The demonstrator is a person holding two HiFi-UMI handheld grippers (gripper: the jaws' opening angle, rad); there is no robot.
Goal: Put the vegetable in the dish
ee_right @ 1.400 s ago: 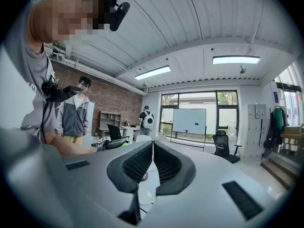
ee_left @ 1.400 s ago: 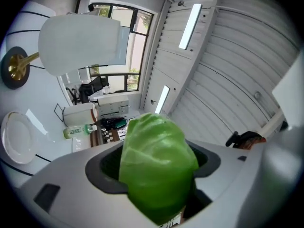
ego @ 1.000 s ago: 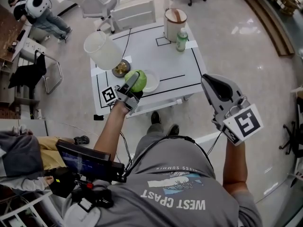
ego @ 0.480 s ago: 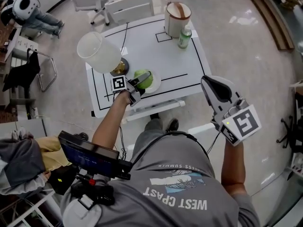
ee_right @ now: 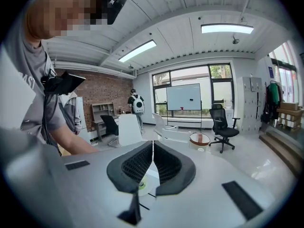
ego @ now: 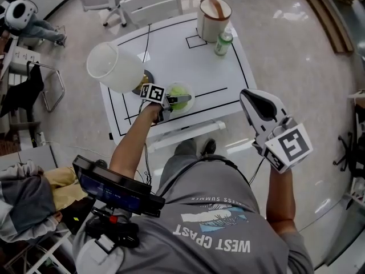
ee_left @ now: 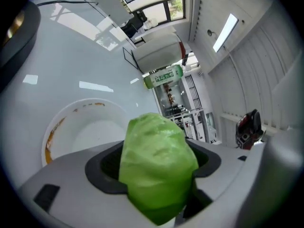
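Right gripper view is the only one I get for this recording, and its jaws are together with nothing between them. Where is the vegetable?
Observer: In the left gripper. The left gripper view shows a green leafy vegetable clamped between its jaws.
Operator: Is it at the dish?
Observer: The white dish lies just beyond and below those jaws, with nothing in it but orange smears along its rim. I cannot tell if they touch.
Operator: And where is my gripper?
Observer: Head view puts the right gripper off the table, beyond its near right corner, above the floor.
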